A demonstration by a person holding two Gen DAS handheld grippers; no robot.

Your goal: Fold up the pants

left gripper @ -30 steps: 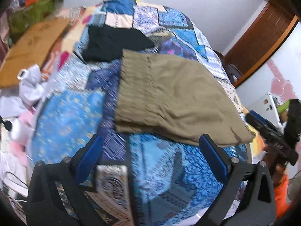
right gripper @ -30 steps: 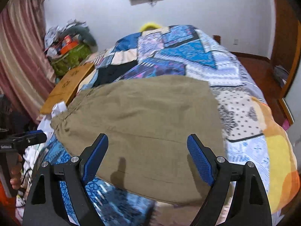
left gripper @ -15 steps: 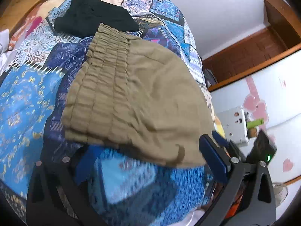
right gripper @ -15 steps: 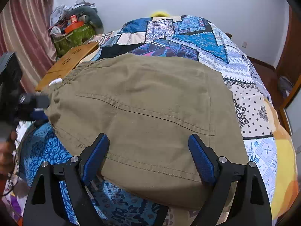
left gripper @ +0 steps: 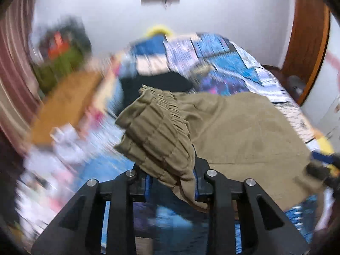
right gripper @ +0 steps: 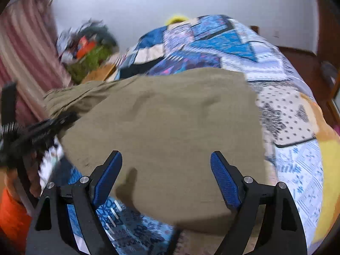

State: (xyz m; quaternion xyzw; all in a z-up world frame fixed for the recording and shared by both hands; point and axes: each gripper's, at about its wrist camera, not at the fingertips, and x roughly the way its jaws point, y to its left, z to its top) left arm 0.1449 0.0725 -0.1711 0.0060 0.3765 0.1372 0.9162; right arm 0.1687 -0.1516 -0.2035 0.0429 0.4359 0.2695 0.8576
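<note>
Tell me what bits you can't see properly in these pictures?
- Left tongs: the pads are buried under the bunched waistband of the khaki pants in the left wrist view.
- Black garment: mostly hidden behind the waistband, and blurred.
- Clutter beside the bed in the left wrist view: smeared by motion, unreadable.
- Pants' near edge: in the right wrist view, hidden behind the open right tongs.

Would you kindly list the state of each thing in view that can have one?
khaki pants: spread over the bed, waistband end lifted and bunched.
left tongs: shut on the waistband of the khaki pants.
right tongs: open, over the pants' near edge, holding nothing.
black garment: lying flat on the quilt beyond the pants.
</note>
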